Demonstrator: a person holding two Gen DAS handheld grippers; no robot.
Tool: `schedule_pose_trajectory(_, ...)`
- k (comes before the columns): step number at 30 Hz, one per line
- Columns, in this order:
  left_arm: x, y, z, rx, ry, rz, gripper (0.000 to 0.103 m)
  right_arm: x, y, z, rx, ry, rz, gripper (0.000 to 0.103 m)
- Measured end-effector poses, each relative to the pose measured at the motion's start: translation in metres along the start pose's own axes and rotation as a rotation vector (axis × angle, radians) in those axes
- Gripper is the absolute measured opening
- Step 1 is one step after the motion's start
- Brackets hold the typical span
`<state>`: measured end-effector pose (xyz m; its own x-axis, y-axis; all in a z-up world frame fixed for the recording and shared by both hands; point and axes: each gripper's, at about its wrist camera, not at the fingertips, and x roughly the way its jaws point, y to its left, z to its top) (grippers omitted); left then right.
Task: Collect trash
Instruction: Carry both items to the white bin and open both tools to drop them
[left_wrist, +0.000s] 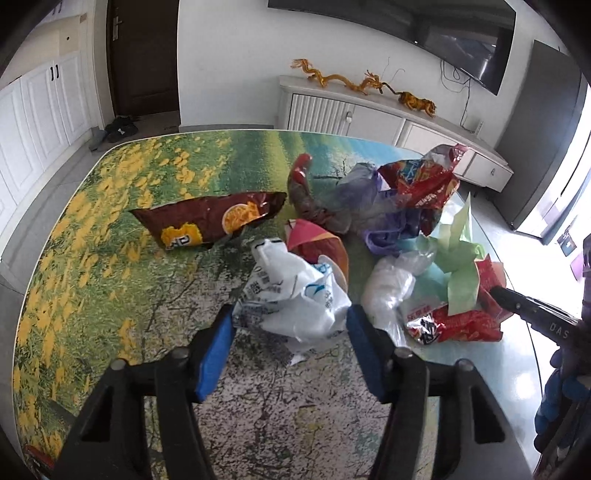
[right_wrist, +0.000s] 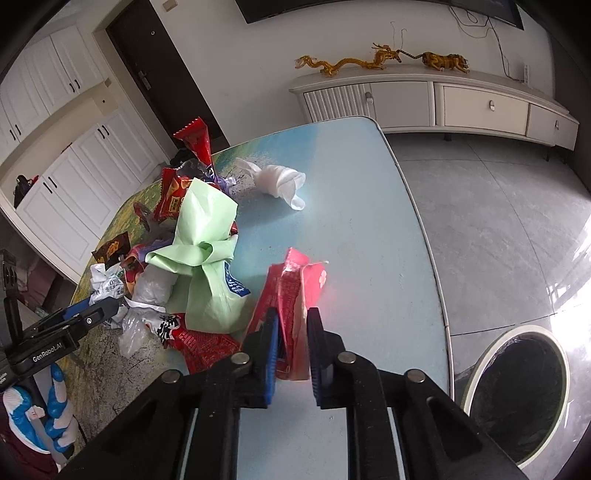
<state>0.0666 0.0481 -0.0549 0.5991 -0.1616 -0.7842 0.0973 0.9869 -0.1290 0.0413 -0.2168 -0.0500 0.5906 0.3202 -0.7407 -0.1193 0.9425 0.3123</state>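
Right wrist: right gripper (right_wrist: 291, 332) clamps red packet (right_wrist: 291, 291) near bare table edge (right_wrist: 424, 236); left gripper (left_wrist: 290, 321) half-open around white bag (left_wrist: 295, 295).

bright daylight pours in from the right, glare blowing out the glossy grey floor (right_wrist: 517, 229); fisheye bends edges, corners vignette black.

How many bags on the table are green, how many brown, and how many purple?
Green bag: 1
Brown bag: 1
Purple bag: 1
Total: 3
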Motion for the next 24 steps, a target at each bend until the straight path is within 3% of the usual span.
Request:
schedule_pose_trajectory(4, -0.015, 0.003, -0.003, -0.012, -0.019, -0.01, 0.044, -0.01, 0.0, -0.004, 0.007, -0.022, 0.028, 0.01)
schedule_pose_trajectory(12, -0.064, -0.013, -0.005, 0.018, -0.096, -0.045, 0.039, -0.048, 0.0, -0.01, 0.013, -0.106, 0.079, 0.01)
schedule_pose_trajectory(19, -0.094, -0.076, 0.007, 0.115, -0.14, -0.149, 0.038, -0.097, -0.032, -0.018, 0.069, -0.21, 0.032, 0.01)
schedule_pose_trajectory(24, -0.095, -0.143, 0.012, 0.2, -0.116, -0.264, 0.038, -0.135, -0.089, -0.036, 0.164, -0.275, -0.062, 0.01)
